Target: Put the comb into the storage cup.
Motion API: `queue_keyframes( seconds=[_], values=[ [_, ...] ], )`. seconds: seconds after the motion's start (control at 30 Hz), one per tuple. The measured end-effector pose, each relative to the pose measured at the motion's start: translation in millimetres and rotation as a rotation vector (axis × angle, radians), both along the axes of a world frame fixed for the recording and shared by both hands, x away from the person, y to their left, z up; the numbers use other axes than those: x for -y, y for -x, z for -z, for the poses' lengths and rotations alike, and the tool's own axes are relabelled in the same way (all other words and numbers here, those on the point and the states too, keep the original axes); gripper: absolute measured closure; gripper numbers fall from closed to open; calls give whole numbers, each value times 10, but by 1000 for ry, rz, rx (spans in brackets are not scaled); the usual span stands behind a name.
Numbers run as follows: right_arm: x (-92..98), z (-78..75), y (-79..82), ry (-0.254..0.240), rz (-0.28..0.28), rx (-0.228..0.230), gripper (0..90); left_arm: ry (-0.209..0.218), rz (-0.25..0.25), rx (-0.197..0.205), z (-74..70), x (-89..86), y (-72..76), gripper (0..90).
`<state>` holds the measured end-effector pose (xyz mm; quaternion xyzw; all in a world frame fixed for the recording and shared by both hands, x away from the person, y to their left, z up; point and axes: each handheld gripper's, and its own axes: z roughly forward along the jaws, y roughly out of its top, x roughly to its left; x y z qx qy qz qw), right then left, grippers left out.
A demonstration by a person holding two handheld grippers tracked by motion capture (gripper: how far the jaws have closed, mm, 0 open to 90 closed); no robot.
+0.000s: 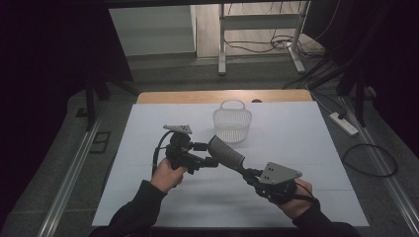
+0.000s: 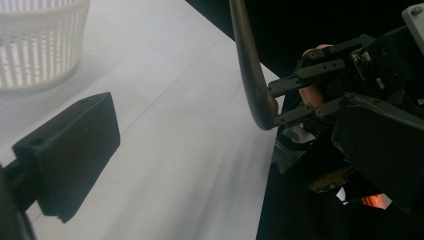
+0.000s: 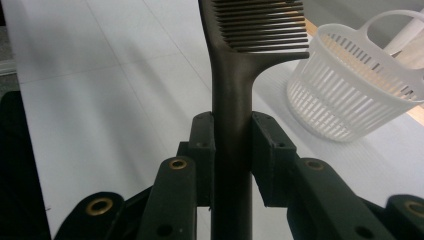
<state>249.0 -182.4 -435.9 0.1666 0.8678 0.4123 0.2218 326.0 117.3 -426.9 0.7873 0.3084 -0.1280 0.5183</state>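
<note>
Holding a dark comb (image 3: 235,75) by its handle, the right gripper (image 3: 232,145) is pinched on it, lifted above the white counter (image 1: 148,148). Comb teeth point toward the white basket (image 1: 232,123), which sits near the far edge, apart. Comb lifted; placing it in the basket appears left to do. Left gripper (image 1: 210,154): spread, holding nothing, just beside the comb.
</note>
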Motion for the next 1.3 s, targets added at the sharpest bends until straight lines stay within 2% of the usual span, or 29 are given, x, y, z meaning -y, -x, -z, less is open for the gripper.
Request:
queue_keyframes(
  seconds=[0.2,0.23,0.3,0.4,0.77,0.83,1.03,1.17,1.3],
  values=[
    [-11,-7,15,2,-5,12,722,-20,15,-3,-7,41,14,2],
    [-10,-7,15,2,-5,13,722,-17,26,-5,-9,34,15,33],
    [-9,-7,16,3,-4,16,722,19,48,-27,-10,12,14,155],
    [-12,-7,19,3,-5,20,722,49,68,-66,-14,-21,-6,345],
    [-17,3,17,13,-10,30,721,95,107,-150,12,-38,-27,783],
    [-16,2,18,14,-12,33,721,125,120,-181,24,-40,-33,822],
    [-17,19,5,20,-16,32,714,119,96,-195,28,-34,-12,833],
    [-11,27,-8,15,-24,24,702,114,90,-190,23,-31,-3,835],
    [-8,17,-13,-2,-14,12,601,110,80,-170,11,-39,5,835]
  ],
)
